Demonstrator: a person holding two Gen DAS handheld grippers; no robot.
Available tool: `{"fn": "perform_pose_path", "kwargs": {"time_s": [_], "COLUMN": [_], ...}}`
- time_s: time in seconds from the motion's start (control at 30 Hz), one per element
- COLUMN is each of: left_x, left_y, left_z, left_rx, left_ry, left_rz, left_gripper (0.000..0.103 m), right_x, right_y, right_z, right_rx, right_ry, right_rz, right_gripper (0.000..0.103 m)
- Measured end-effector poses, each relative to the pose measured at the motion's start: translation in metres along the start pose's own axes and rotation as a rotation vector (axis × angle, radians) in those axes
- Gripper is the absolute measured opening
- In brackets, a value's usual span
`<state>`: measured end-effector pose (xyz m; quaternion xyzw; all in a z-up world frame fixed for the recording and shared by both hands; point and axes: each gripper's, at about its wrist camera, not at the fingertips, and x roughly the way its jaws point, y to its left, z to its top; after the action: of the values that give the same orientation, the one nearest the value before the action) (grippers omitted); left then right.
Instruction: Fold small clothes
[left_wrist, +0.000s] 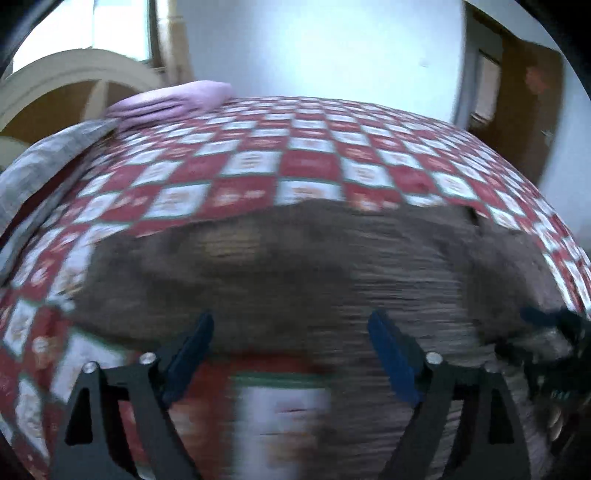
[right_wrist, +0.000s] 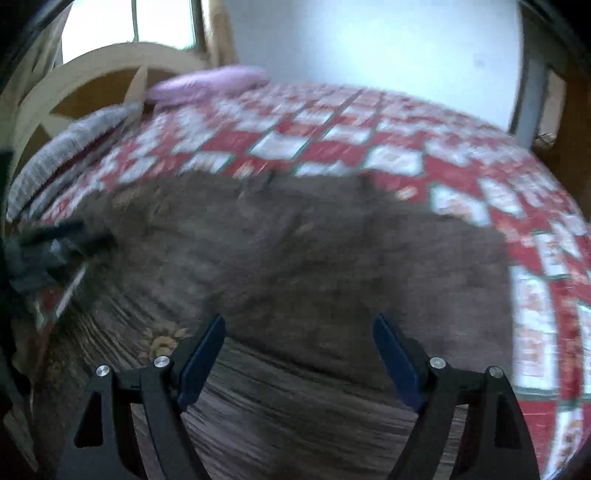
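Blue-padded fingers of the left gripper (left_wrist: 290, 354) stand spread wide apart at the bottom of the left wrist view, holding nothing, poised above the near edge of a brown garment (left_wrist: 295, 266). Likewise, the right gripper (right_wrist: 299, 356) shows its two fingers parted and empty, directly over the same brown garment (right_wrist: 295, 258), whose near portion carries fine horizontal stripes and a small floral patch. Spread broadly, the garment lies on a red-and-white checkered bedspread (left_wrist: 258, 162), which covers the bed and surrounds the cloth on its far and lateral sides. Each gripper appears at the margin of the other's view: the right one at the right edge of the left view, the left one at the left edge of the right view, both resting near the garment's outer borders. At the far left of the bed lie a pink pillow (left_wrist: 173, 99) and a grey folded blanket (left_wrist: 44, 166), against a cream wooden headboard (right_wrist: 92, 70). Both views are motion-blurred.
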<state>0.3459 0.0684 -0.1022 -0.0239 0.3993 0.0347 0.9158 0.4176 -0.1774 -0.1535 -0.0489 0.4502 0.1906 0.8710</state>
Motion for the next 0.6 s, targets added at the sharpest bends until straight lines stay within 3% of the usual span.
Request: {"fn": "perform_pose_path", "kwargs": {"time_s": [0.13,0.27,0.6], "left_x": [0.015,0.026,0.028], "left_y": [0.067,0.111,0.149], "left_z": [-0.007,-0.016,-0.024], "left_rx": [-0.113,-0.273,-0.616], "left_ry": [0.053,0.091,0.070], "left_rz": [0.085,0.085,-0.147], "left_gripper": [0.090,0.090,0.083], "right_x": [0.007,0.001,0.005], "right_y": [0.038,0.030,0.035], "right_z": [-0.009,-0.014,-0.016], "right_rx": [-0.139,-0.089,-0.105], "right_ry": [-0.027,-0.049,-0.056], "right_rz": [-0.063,0.002,-0.047], "right_gripper": [0.084,0.084,0.086]}}
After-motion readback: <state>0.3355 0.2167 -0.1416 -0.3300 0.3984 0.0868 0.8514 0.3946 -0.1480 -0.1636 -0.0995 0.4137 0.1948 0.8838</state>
